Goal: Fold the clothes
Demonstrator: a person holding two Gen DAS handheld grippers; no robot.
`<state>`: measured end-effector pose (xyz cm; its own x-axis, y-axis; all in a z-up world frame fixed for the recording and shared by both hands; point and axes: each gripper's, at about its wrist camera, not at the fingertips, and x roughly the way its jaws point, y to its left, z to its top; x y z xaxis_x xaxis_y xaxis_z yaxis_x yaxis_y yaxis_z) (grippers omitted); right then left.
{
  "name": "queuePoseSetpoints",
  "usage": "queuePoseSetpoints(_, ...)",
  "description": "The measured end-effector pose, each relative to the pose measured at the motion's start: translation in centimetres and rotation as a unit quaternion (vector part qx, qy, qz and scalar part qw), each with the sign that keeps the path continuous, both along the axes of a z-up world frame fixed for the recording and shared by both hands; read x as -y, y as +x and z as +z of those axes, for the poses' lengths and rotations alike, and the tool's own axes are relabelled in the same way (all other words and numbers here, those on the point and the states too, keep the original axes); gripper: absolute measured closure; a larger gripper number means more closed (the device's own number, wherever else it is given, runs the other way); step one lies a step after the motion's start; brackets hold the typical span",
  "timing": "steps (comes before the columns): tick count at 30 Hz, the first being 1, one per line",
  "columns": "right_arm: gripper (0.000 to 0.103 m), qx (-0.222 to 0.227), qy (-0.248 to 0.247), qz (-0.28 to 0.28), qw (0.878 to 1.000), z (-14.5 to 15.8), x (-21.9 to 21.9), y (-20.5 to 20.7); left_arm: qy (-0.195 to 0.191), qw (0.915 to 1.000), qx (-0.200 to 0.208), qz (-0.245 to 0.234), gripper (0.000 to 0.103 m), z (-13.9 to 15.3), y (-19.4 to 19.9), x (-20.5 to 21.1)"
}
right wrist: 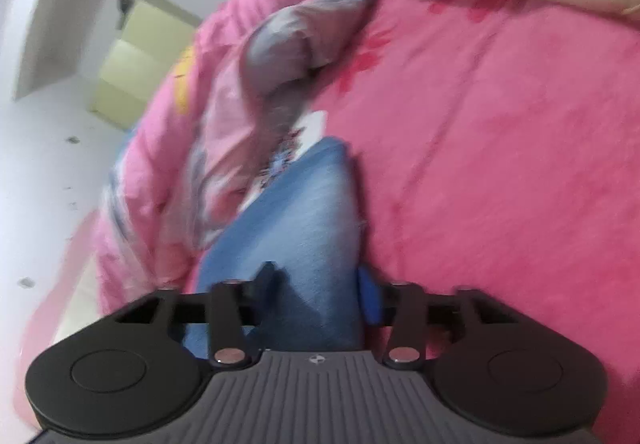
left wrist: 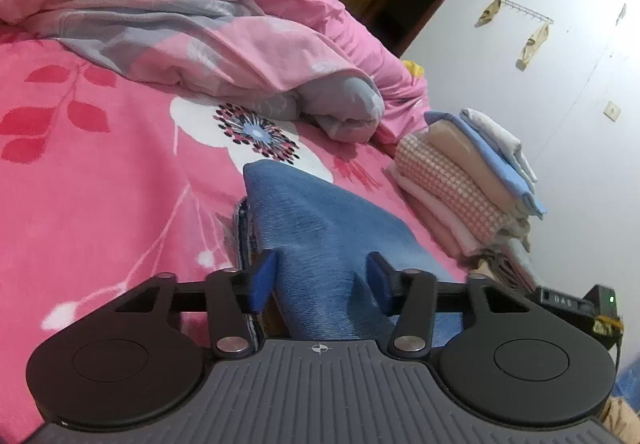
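Blue garment (left wrist: 320,228) lies bunched on the pink floral bedsheet (left wrist: 100,172), near edge of the bed, left of a stack of folded clothes (left wrist: 468,180). Left gripper (left wrist: 322,276) is clamped on the garment's thick fold, pads pressing both sides. Right gripper (right wrist: 320,284) likewise grips the same blue cloth; crumpled pink-grey quilt (left wrist: 208,20) sits at the far side.

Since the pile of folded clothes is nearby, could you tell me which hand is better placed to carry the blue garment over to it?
Probably the left: its view is sharp and shows the folded pile just beyond the blue garment. The right wrist view is blurred.
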<state>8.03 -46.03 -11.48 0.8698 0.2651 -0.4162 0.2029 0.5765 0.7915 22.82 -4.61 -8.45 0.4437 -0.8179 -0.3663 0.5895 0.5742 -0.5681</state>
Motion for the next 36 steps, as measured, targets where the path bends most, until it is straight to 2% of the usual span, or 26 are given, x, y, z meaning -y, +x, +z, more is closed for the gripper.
queuePoseSetpoints(4,0.065,0.015,-0.028,0.010,0.999,0.5,-1.0,-0.8,-0.018,0.9998,-0.011,-0.006,0.065,0.1,0.8,-0.1)
queuePoseSetpoints(9,0.066,0.023,-0.055,0.014,0.998,0.8,-1.6,-2.1,-0.005,0.9999,-0.013,-0.006,0.065,-0.2,1.7,0.9)
queuePoseSetpoints(12,0.064,0.019,-0.047,0.008,0.999,-0.2,-1.2,-2.1,0.003,0.9999,-0.015,0.000,0.062,-0.7,1.9,1.3)
queuePoseSetpoints(14,0.062,0.017,-0.049,0.010,0.999,-0.1,-1.0,-2.0,0.010,0.9998,-0.015,0.005,0.054,-0.8,1.9,1.2)
queuePoseSetpoints(16,0.059,0.014,-0.075,0.007,0.997,0.6,-1.3,-2.2,0.018,0.9997,-0.012,0.016,0.051,-0.4,1.6,1.0)
queuePoseSetpoints(18,0.058,0.016,-0.118,-0.005,0.993,1.8,-1.6,-3.0,0.026,0.9989,0.017,0.035,0.050,0.9,0.6,0.5)
queuePoseSetpoints(21,0.058,0.042,-0.188,-0.039,0.980,4.2,-2.4,-4.5,0.036,0.9955,0.071,0.052,0.039,3.1,-1.4,0.0)
queuePoseSetpoints(23,0.058,0.068,-0.205,-0.038,0.976,5.4,-3.2,-4.9,0.043,0.9923,0.110,0.036,0.030,4.4,-3.2,0.4)
queuePoseSetpoints(24,0.058,0.078,-0.212,-0.029,0.974,5.7,-3.9,-4.7,0.049,0.9909,0.124,0.021,0.028,4.7,-4.0,0.8)
queuePoseSetpoints(25,0.058,0.089,-0.219,-0.020,0.971,5.9,-4.7,-4.5,0.057,0.9897,0.131,0.005,0.021,4.7,-4.6,1.3)
queuePoseSetpoints(26,0.058,0.099,-0.226,-0.011,0.969,6.2,-5.5,-4.4,0.068,0.9885,0.135,-0.011,0.016,4.5,-5.2,1.8)
queuePoseSetpoints(27,0.059,0.096,-0.231,0.002,0.968,5.9,-6.3,-3.9,0.088,0.9866,0.136,-0.018,0.015,3.9,-5.6,2.4)
queuePoseSetpoints(29,0.059,0.055,-0.234,0.026,0.970,4.2,-7.8,-2.6,0.136,0.9808,0.138,-0.022,0.014,2.3,-6.3,3.5)
queuePoseSetpoints(30,0.059,0.034,-0.238,0.035,0.970,3.3,-8.5,-2.0,0.144,0.9795,0.139,-0.019,0.013,1.7,-6.6,3.6)
queuePoseSetpoints(33,0.060,0.038,-0.307,0.039,0.950,4.1,-10.2,-2.3,0.132,0.9824,0.132,-0.009,0.010,0.8,-6.7,2.9)
queuePoseSetpoints(34,0.061,0.038,-0.301,0.037,0.952,4.6,-10.1,-2.2,0.128,0.9839,0.125,-0.010,0.007,0.7,-6.5,2.7)
queuePoseSetpoints(36,0.065,0.065,-0.287,0.027,0.955,6.0,-9.9,-2.3,0.118,0.9870,0.108,-0.012,0.006,0.4,-6.1,2.4)
